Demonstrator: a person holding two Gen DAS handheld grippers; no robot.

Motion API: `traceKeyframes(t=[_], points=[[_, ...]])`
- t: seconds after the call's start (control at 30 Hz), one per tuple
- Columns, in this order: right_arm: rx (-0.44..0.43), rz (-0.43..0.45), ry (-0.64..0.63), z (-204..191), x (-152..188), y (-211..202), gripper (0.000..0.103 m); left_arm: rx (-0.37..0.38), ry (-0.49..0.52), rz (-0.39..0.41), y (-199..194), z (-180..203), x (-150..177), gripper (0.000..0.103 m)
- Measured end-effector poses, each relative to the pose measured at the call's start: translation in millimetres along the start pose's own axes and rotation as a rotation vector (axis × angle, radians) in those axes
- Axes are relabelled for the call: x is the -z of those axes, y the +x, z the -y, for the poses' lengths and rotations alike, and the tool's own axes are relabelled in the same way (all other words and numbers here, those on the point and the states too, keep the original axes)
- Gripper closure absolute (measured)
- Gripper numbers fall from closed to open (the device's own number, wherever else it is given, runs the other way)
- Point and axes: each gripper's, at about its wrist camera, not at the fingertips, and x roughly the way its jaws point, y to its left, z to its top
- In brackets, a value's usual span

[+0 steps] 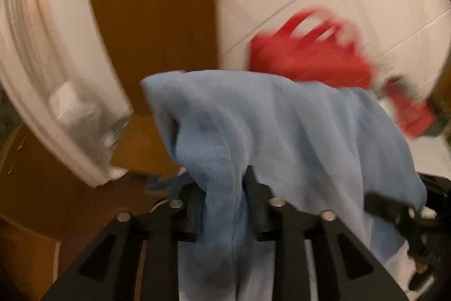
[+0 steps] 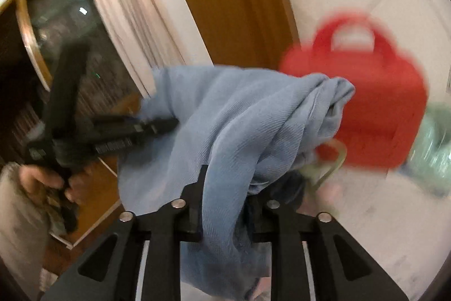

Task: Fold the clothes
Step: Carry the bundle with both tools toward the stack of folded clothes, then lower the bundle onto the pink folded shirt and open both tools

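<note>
While cloth [image 1: 282,131] hides grippers, red bag [image 2: 375,109], curtain [image 2: 135,27] behind.

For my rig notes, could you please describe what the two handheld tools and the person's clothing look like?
Both tools, left and right, are matte black, with angular linkage arms, triangular cut-outs and round silver pivot pins. The right wrist view shows the left tool's long black handle and grip, and a light beige sleeve. No markings are legible.

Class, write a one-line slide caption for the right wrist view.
Right gripper pinching a light blue garment, red bag blurred behind, left gripper alongside.
</note>
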Motion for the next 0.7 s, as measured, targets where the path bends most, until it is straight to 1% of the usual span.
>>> traceKeyframes(t=[0.03,0.07,0.1,0.13,0.17,0.2,0.23,0.27,0.3,0.37,0.4,0.47,0.53,0.57,0.6,0.7], points=[[0.029,-0.051,0.027,5.4,13.1,22.2,0.071,-0.024,-0.008,-0.032,20.0,-7.7,4.6,0.067],[0.058,-0.1,0.053,10.9,26.1,43.6,0.064,-0.048,-0.017,-0.063,39.9,-15.4,9.1,0.061],[0.087,-0.133,0.074,16.5,36.8,56.9,0.058,-0.051,-0.038,-0.084,51.6,-22.3,15.0,0.059],[0.097,-0.142,0.098,22.2,45.5,64.3,0.055,-0.044,-0.066,-0.098,59.4,-28.8,21.5,0.055],[0.086,-0.132,0.117,26.3,50.2,64.6,0.049,-0.044,-0.078,-0.092,59.8,-32.1,26.5,0.047],[0.073,-0.125,0.125,27.8,51.2,61.7,0.039,-0.047,-0.083,-0.075,56.9,-33.9,30.7,0.046],[0.075,-0.126,0.126,28.3,50.3,58.8,0.031,-0.053,-0.082,-0.061,50.5,-33.6,33.5,0.046],[0.093,-0.133,0.129,29.1,48.6,54.8,0.016,-0.061,-0.078,-0.048,42.5,-32.2,35.5,0.046],[0.09,-0.13,0.138,31.2,47.2,49.3,0.012,-0.068,-0.074,-0.034,34.5,-30.9,37.6,0.046],[0.095,-0.117,0.139,33.0,45.7,35.1,0.011,-0.072,-0.065,-0.006,17.1,-26.3,43.0,0.044],[0.102,-0.107,0.132,32.9,45.5,26.8,0.009,-0.064,-0.062,0.01,6.9,-22.0,47.1,0.039],[0.118,-0.087,0.109,29.0,47.9,15.6,0.007,-0.039,-0.063,0.036,-11.8,-12.4,54.7,0.033],[0.13,-0.086,0.095,25.1,54.4,2.6,0.006,-0.011,-0.063,0.056,-28.7,4.5,60.0,0.03],[0.135,-0.085,0.085,23.8,56.8,-3.5,0.003,-0.004,-0.063,0.061,-33.8,11.3,63.3,0.026],[0.14,-0.085,0.076,22.6,59.0,-9.3,0.0,0.0,-0.063,0.063,-37.2,16.8,66.7,0.026],[0.161,-0.08,0.071,18.1,62.9,-17.6,0.0,0.013,-0.064,0.069,-47.3,33.3,77.1,0.026]])
